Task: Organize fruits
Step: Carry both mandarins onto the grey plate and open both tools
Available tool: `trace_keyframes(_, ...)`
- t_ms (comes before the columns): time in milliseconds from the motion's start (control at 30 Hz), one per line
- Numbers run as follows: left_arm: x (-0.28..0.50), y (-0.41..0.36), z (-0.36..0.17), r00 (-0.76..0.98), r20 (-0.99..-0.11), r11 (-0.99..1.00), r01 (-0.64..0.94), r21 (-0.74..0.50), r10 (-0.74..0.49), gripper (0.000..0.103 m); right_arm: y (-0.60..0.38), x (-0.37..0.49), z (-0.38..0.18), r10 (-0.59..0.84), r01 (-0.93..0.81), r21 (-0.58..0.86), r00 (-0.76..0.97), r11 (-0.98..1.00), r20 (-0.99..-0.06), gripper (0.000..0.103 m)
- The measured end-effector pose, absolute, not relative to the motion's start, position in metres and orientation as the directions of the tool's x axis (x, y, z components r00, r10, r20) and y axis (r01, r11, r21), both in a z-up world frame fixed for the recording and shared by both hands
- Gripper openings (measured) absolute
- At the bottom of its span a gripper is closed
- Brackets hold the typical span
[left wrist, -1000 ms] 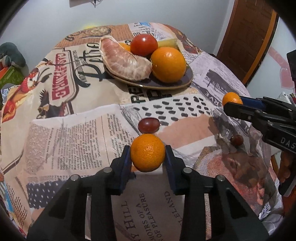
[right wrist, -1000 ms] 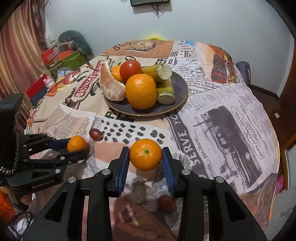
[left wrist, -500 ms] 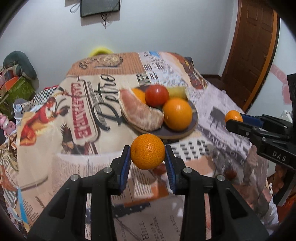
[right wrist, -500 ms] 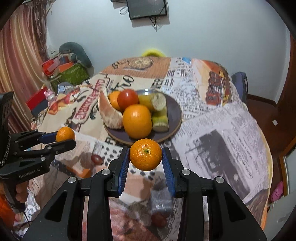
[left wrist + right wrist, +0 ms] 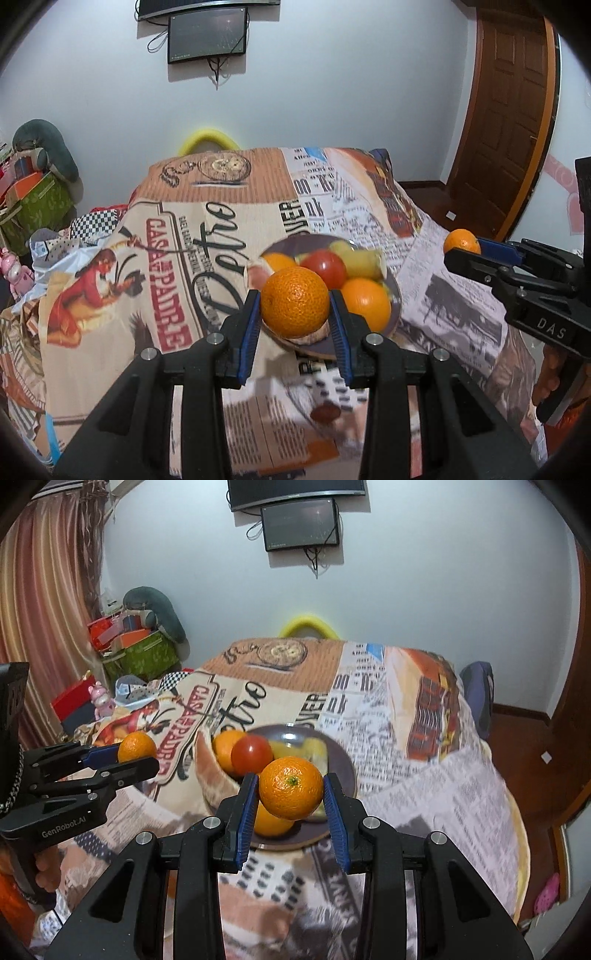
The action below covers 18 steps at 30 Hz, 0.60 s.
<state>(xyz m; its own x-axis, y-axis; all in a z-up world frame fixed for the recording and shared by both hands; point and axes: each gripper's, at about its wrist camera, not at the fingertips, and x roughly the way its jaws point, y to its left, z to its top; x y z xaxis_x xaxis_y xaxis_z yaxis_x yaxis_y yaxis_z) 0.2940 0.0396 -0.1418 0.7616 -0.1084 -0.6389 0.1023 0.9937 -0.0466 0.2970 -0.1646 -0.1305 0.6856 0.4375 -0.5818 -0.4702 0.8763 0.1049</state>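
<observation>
Left to right: the left tool [image 5: 294, 325], black plastic with ribbed blue pads [image 5: 249, 332], pinches a round, dimpled mandarin [image 5: 294, 302] held in the air above the worktop [image 5: 110, 295], which is draped in a glossy cloth printed with newspaper and poster art. Beyond it sits a dark round plate [image 5: 295, 734] heaped with a pale peeled citrus segment [image 5: 214, 779], a smooth red tomato [image 5: 252, 754], a larger orange [image 5: 365, 303] and yellow-green stalk pieces, blurred. A small dark fruit [image 5: 325, 413] lies on the near cloth. At right, the right tool [image 5: 291, 805] pinches a second pitted mandarin with a green stem scar [image 5: 291, 788], held in front of the plate.
</observation>
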Motion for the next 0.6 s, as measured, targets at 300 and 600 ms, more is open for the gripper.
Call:
trace_keyframes(300,0.336,0.042,-0.153,0.755,-0.646,0.994,0.082,-0.076,-0.112,0.036,-0.159,0.327,-0.136,0.424,-0.471,0.078,0.694,0.879,-0.581,0.033)
trace_keyframes(600,0.384,0.047,-0.171,0.735,-0.669,0.993,0.062,-0.101,-0.114,0.036,-0.143,0.360,-0.144,0.429,-0.484,0.074,0.682,0.872,-0.593,0.033)
